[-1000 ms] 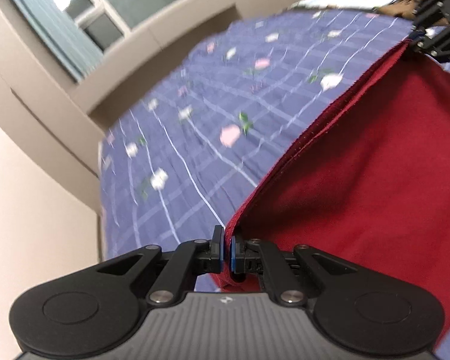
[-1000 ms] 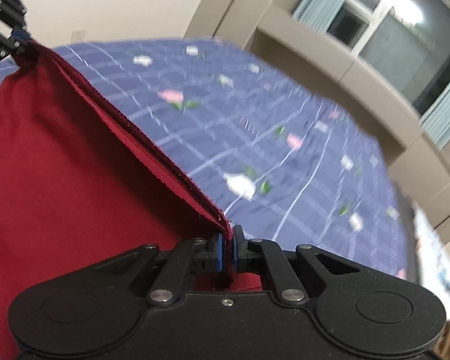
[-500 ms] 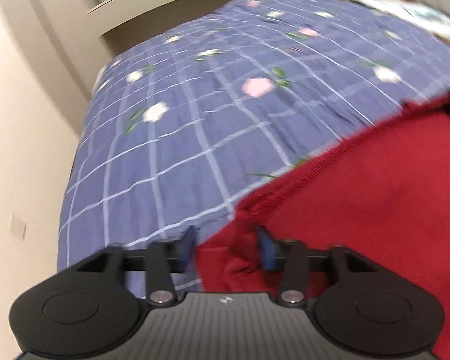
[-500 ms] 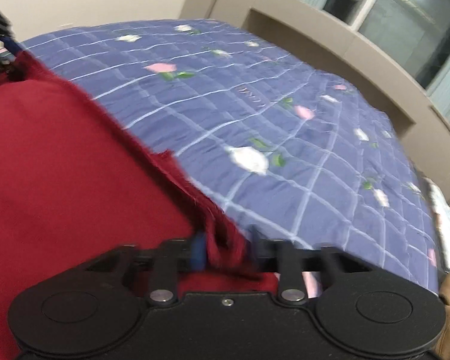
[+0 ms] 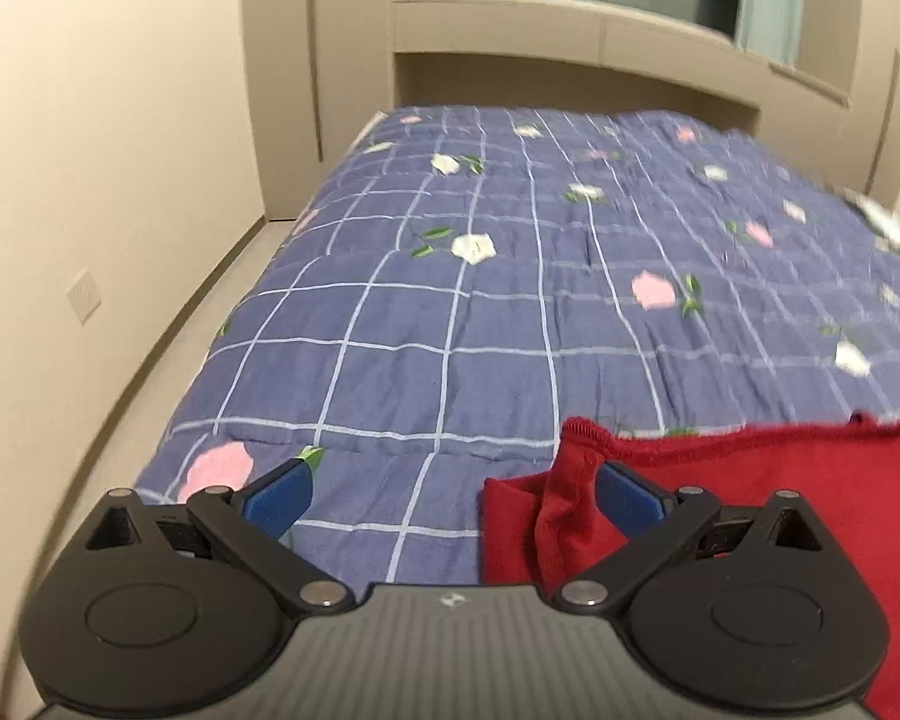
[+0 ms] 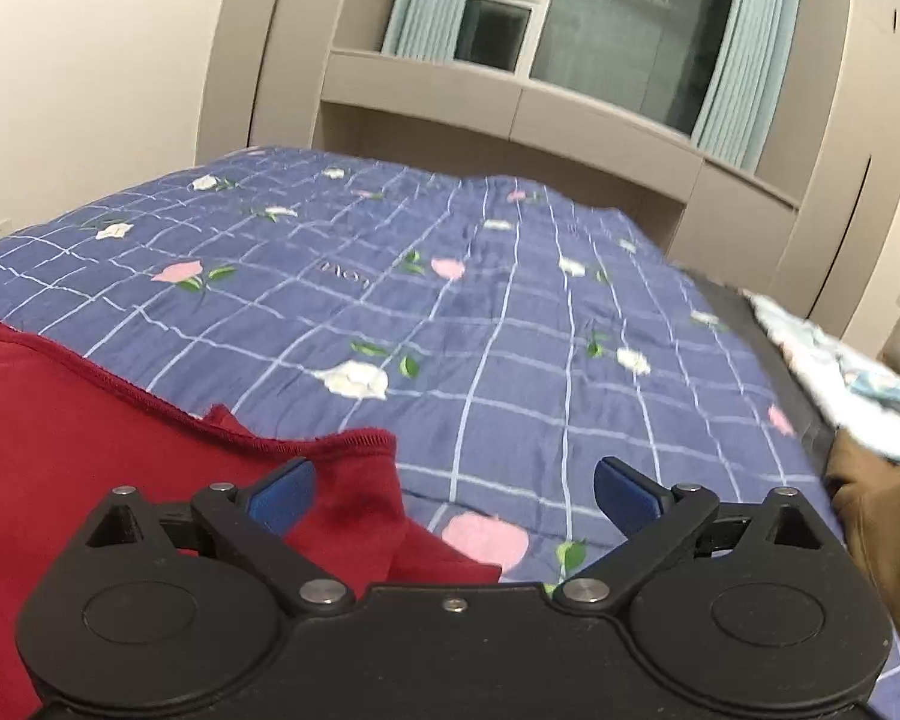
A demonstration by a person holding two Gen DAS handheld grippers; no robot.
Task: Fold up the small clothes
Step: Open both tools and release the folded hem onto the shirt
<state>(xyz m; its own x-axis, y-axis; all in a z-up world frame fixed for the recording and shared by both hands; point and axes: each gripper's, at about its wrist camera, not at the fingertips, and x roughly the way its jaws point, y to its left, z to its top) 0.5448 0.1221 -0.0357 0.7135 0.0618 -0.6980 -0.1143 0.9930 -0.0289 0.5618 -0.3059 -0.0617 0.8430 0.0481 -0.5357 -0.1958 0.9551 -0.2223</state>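
While both jaws stand spread wide, the left hand-held gripper hovers low over the bed with nothing pinched between its blue pads. A red garment lies flat on the quilt at the lower right of the left view; its rumpled corner stands up in a small fold just beside the right pad, partly inside the gap.

The right hand-held gripper is likewise spread and holds nothing. In its view the garment covers the lower left, its hemmed corner lying loose beside the left pad. The quilt is blue with a white grid and pink and white flowers. At the right edge of the bed lie a brown cloth and a pale printed cloth. A window with curtains sits beyond.
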